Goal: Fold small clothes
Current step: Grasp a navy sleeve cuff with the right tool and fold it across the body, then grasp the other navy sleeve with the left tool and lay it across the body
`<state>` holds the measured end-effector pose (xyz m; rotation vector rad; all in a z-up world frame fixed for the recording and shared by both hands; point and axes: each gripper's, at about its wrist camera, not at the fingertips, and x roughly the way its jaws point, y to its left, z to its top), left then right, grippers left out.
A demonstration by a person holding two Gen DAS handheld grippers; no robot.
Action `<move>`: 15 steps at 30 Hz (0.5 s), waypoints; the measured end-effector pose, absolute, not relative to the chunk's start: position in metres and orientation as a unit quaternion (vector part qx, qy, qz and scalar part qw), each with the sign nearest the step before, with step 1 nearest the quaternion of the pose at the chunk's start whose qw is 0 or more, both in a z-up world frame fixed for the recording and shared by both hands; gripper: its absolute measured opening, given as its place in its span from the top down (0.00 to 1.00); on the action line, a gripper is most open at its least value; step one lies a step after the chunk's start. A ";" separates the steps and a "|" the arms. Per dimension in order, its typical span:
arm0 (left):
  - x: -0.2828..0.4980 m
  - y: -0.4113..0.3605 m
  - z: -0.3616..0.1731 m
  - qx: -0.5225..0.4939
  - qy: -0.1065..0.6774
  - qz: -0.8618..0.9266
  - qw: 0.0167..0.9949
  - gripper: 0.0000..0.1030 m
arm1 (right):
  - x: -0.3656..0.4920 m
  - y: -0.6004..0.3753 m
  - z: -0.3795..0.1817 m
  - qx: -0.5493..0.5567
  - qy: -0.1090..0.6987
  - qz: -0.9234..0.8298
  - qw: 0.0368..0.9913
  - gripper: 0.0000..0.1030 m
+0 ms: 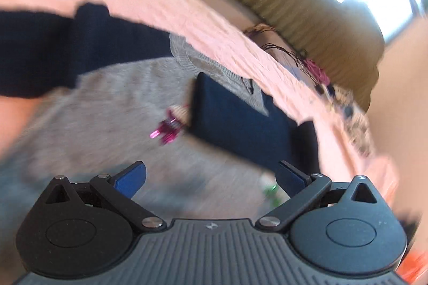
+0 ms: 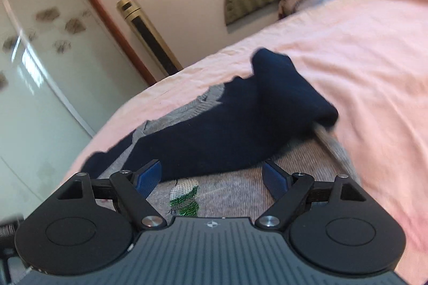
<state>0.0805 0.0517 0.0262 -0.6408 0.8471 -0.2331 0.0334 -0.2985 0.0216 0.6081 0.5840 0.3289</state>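
A small grey knit sweater (image 1: 112, 108) with navy sleeves (image 1: 53, 49) lies on a pink bed sheet (image 1: 165, 6). One navy sleeve (image 1: 240, 121) is folded in over the grey body. Pink sequin decoration (image 1: 168, 127) shows on the chest. My left gripper (image 1: 211, 178) is open and empty, just above the grey body. In the right wrist view the sweater (image 2: 235, 186) has a navy sleeve (image 2: 240, 124) laid across it and green sequins (image 2: 187, 199). My right gripper (image 2: 214, 178) is open and empty over the hem.
The pink sheet (image 2: 347, 57) covers the bed. An olive ribbed headboard (image 1: 307, 17) and patterned pillows (image 1: 355, 124) stand at the far end. A gold and black column (image 2: 147, 33) and a glass wardrobe door (image 2: 40, 71) stand beside the bed.
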 end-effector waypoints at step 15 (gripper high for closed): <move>0.144 -0.012 0.052 -0.130 0.360 -0.019 0.924 0.92 | 0.033 -0.300 0.015 0.322 0.279 0.193 0.884 0.01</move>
